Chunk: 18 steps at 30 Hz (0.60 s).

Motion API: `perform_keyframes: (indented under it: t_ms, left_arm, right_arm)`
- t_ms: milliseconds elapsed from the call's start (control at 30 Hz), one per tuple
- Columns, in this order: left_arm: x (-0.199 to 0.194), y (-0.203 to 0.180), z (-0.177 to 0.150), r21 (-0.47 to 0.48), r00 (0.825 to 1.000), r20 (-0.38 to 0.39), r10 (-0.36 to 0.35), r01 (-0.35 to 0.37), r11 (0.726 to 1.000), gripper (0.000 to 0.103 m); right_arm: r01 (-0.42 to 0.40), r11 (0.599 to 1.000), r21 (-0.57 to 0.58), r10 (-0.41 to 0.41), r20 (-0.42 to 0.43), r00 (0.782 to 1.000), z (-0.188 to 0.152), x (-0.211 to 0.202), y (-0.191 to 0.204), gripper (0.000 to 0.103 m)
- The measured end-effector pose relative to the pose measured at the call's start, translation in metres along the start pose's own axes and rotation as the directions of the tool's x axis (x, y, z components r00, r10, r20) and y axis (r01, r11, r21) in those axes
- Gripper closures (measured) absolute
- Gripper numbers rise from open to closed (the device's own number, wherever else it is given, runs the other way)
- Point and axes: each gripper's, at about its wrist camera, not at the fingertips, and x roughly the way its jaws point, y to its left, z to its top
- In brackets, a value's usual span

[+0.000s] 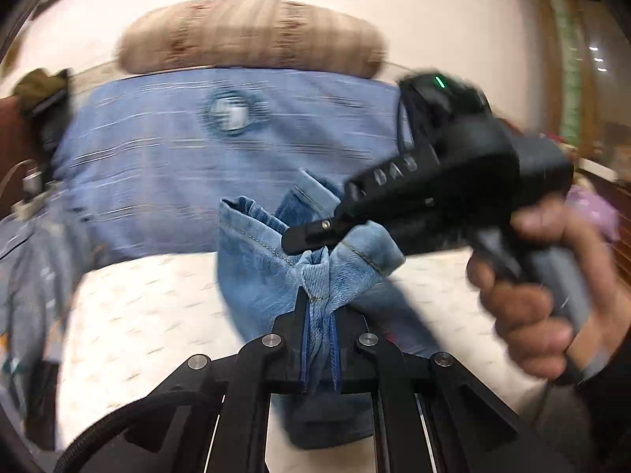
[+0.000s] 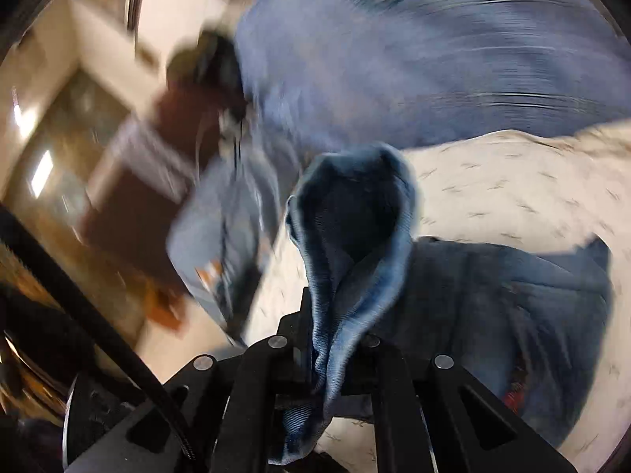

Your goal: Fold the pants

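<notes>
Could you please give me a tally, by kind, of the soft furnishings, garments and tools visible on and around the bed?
Jeans: 1
Blue pillow: 1
Tan bolster: 1
White patterned sheet: 1
Tools, both shut on the jeans: 2, the left tool and the right tool
Total: 6

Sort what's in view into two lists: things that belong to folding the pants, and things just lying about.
Part of the job:
- jeans, hem bunched
- left gripper, shut on the jeans
- right gripper, shut on the jeans
- white patterned sheet under them

Just lying about:
- blue pillow
- tan bolster behind it
- blurred olive item at the far left
</notes>
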Motion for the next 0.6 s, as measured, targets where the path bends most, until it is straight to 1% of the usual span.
perform_keyframes:
  t_ms: [67, 100, 167, 200, 233, 267, 300, 333, 367, 400, 433, 467, 500, 600]
  left_arm:
    - [0.015, -0.024, 0.003, 0.067, 0.998, -0.032, -0.062, 0.064, 0.996, 0.097]
    - [0.022, -0.03, 0.001, 0.083, 0.995, -0.051, -0.089, 0.093, 0.992, 0.097]
    - [0.041, -0.041, -0.011, 0.102, 0.981, -0.113, -0.16, 0.172, 0.98, 0.096]
    - [0.055, -0.045, -0.027, 0.105, 0.968, -0.158, -0.193, 0.211, 0.972, 0.096]
    - [0.063, -0.045, -0.036, 0.1, 0.961, -0.184, -0.205, 0.226, 0.969, 0.096]
    - [0.072, -0.043, -0.05, 0.081, 0.952, -0.219, -0.215, 0.237, 0.968, 0.096]
    - [0.08, -0.041, -0.063, 0.06, 0.946, -0.249, -0.208, 0.229, 0.972, 0.096]
    - [0.084, -0.039, -0.07, 0.049, 0.943, -0.267, -0.201, 0.221, 0.974, 0.096]
    - [0.084, -0.037, -0.075, 0.042, 0.943, -0.267, -0.199, 0.218, 0.975, 0.096]
    - [0.08, -0.036, -0.073, 0.042, 0.944, -0.259, -0.203, 0.221, 0.974, 0.096]
    - [0.077, -0.036, -0.072, 0.042, 0.946, -0.251, -0.205, 0.222, 0.974, 0.096]
    - [0.073, -0.035, -0.072, 0.035, 0.948, -0.243, -0.206, 0.221, 0.975, 0.096]
    - [0.072, -0.035, -0.072, 0.025, 0.949, -0.239, -0.207, 0.219, 0.975, 0.096]
    - [0.073, -0.034, -0.074, 0.012, 0.944, -0.251, -0.216, 0.226, 0.974, 0.096]
  right_arm:
    - [-0.038, 0.998, 0.057, 0.033, 0.088, 0.996, -0.009, -0.027, -0.028, 0.097]
    - [-0.059, 0.993, 0.101, 0.046, 0.128, 0.991, -0.016, -0.038, -0.046, 0.097]
    - [-0.095, 0.978, 0.184, 0.059, 0.192, 0.98, -0.034, -0.049, -0.082, 0.097]
    - [-0.094, 0.968, 0.232, 0.046, 0.206, 0.977, -0.046, -0.05, -0.103, 0.097]
    - [-0.064, 0.952, 0.3, 0.008, 0.184, 0.983, -0.056, -0.042, -0.123, 0.094]
    - [0.01, 0.923, 0.385, -0.057, 0.112, 0.992, -0.062, -0.032, -0.143, 0.089]
    - [0.049, 0.908, 0.416, -0.084, 0.067, 0.994, -0.063, -0.026, -0.152, 0.084]
    - [0.065, 0.901, 0.428, -0.093, 0.046, 0.995, -0.063, -0.021, -0.156, 0.084]
    - [0.071, 0.897, 0.436, -0.099, 0.042, 0.994, -0.061, -0.02, -0.156, 0.084]
    - [0.086, 0.901, 0.426, -0.119, 0.05, 0.992, -0.057, -0.024, -0.151, 0.075]
    - [0.108, 0.911, 0.398, -0.147, 0.069, 0.987, -0.054, -0.029, -0.142, 0.046]
    - [0.124, 0.925, 0.359, -0.171, 0.102, 0.98, -0.051, -0.037, -0.13, 0.033]
    - [0.135, 0.94, 0.313, -0.188, 0.146, 0.971, -0.048, -0.045, -0.118, 0.025]
    - [0.181, 0.965, 0.19, -0.219, 0.206, 0.954, -0.045, -0.058, -0.089, 0.025]
